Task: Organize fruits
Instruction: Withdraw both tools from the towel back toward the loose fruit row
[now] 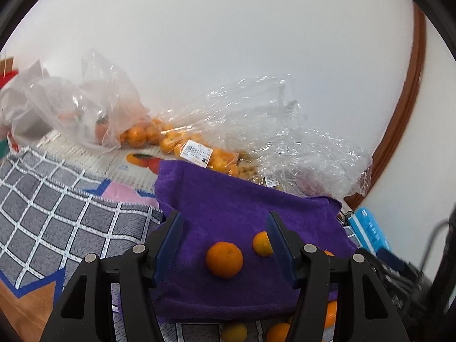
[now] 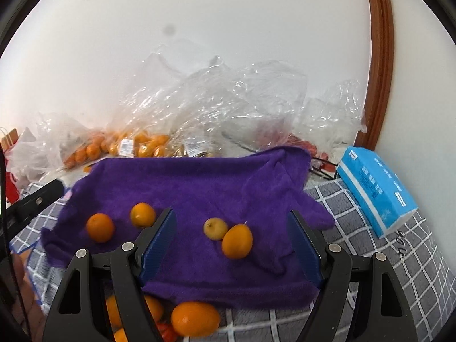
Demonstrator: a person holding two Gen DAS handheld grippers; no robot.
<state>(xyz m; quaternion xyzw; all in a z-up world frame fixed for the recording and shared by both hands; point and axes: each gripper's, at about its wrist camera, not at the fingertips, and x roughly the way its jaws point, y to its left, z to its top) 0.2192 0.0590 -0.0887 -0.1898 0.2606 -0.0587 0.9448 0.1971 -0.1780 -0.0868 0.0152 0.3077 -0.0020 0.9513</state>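
While both claws [image 1: 225, 222] [image 2: 232, 219] gape wide, round orange fruits [image 2: 237, 241] dot the purple towel [image 2: 199, 182].

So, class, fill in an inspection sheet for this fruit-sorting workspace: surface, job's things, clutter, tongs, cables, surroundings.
Surface: grey checked blanket under a purple fleece towel.
Job's things: four small orange citrus fruits on the towel, two touching; more at its near edge; bagged oranges behind.
Clutter: crumpled clear plastic bags, blue tissue pack.
Tongs: left tongs open, right tongs open, both empty.
Cables: dark cable beside the towel.
Surroundings: white wall, brown wooden frame.
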